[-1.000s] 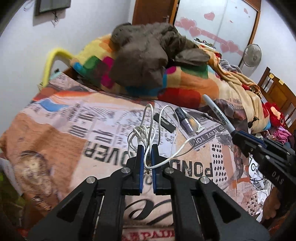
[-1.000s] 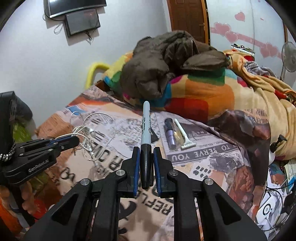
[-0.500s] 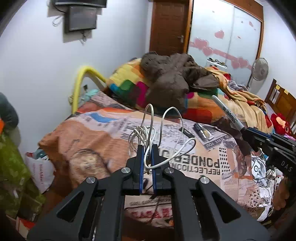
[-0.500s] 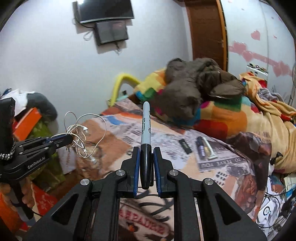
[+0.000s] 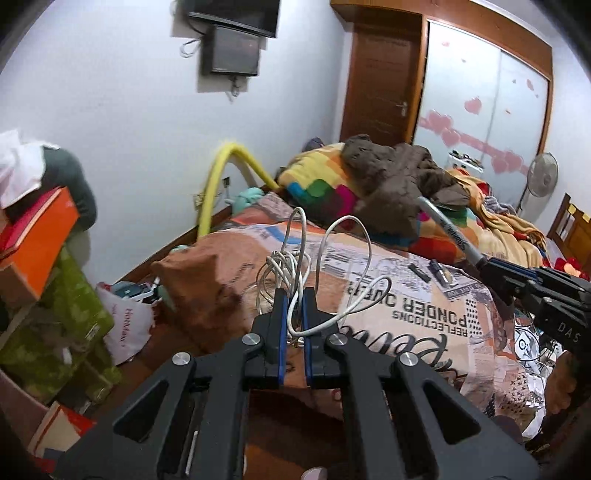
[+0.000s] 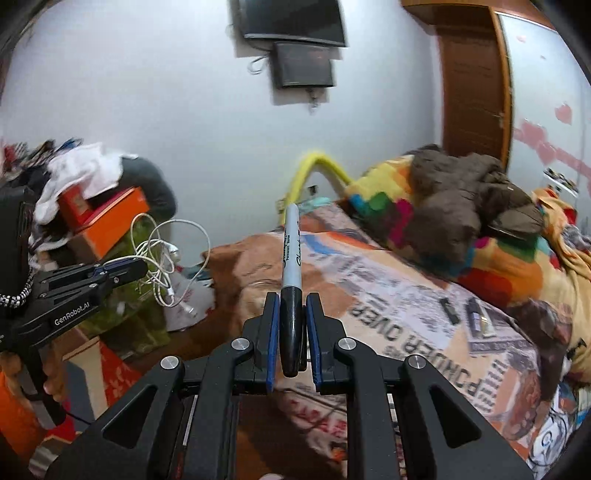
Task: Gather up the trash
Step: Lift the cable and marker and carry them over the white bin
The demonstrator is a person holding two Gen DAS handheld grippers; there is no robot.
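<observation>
My left claw (image 5: pixel 293 308) clamped on white cable bundle (image 5: pixel 295 266); right claw (image 6: pixel 291 321) clamped on Sharpie marker (image 6: pixel 291 258), bed (image 6: pixel 388 288) beyond both.

- bed (image 5: pixel 406 306) with newsprint-pattern sheet, fills right side of both views
- colourful patchwork blanket (image 5: pixel 321 188) at the head end, brown jacket (image 5: pixel 399 177) heaped on top
- yellow curved tube (image 5: pixel 218 177) at the bed's corner by the white wall
- TV (image 6: pixel 291 18) on wall, dark box (image 6: pixel 303 68) just below it
- wooden door (image 5: pixel 380 77), wardrobe with pink hearts (image 5: pixel 480 107)
- standing fan (image 5: pixel 543 177) far right
- orange box (image 6: pixel 110 218) on a clutter pile, left
</observation>
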